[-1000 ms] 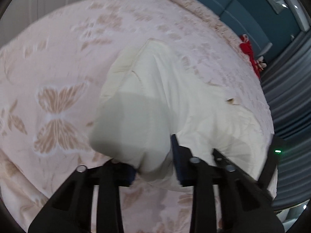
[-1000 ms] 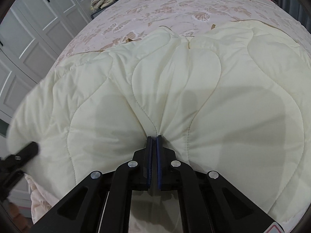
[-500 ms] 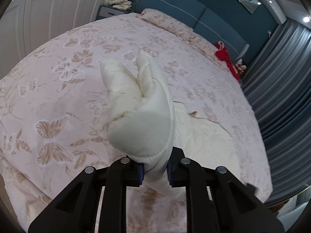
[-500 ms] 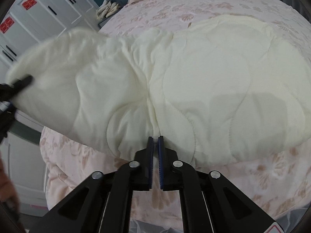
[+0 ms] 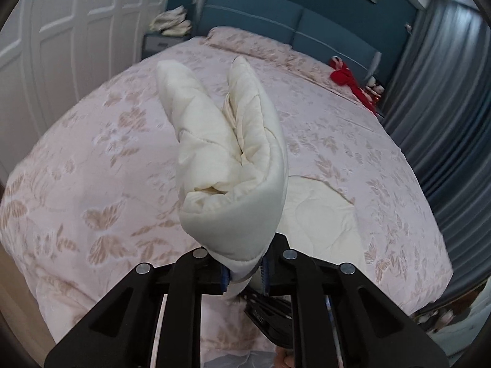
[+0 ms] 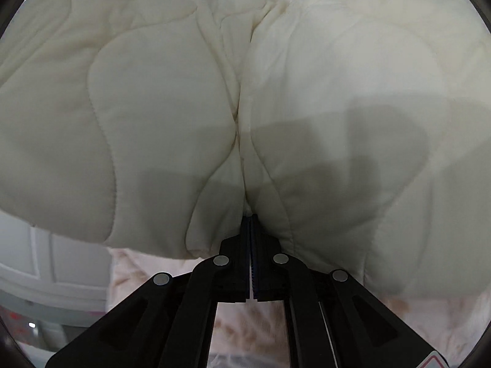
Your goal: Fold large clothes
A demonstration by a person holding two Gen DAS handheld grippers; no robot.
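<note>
Since a second ago the cream quilt (image 5: pixel 233 165) has risen off the bed (image 5: pixel 92 159), bunched into two lobes in the clamped left gripper (image 5: pixel 244 271). Right view: one right gripper (image 6: pixel 251 230) pinches its fold, jaws together.

Wide bed (image 5: pixel 107 159) covered in pink butterfly-patterned bedding

A cream quilted padded garment (image 5: pixel 319 224) and a red soft item (image 5: pixel 343 76) are laid upon it.
</note>
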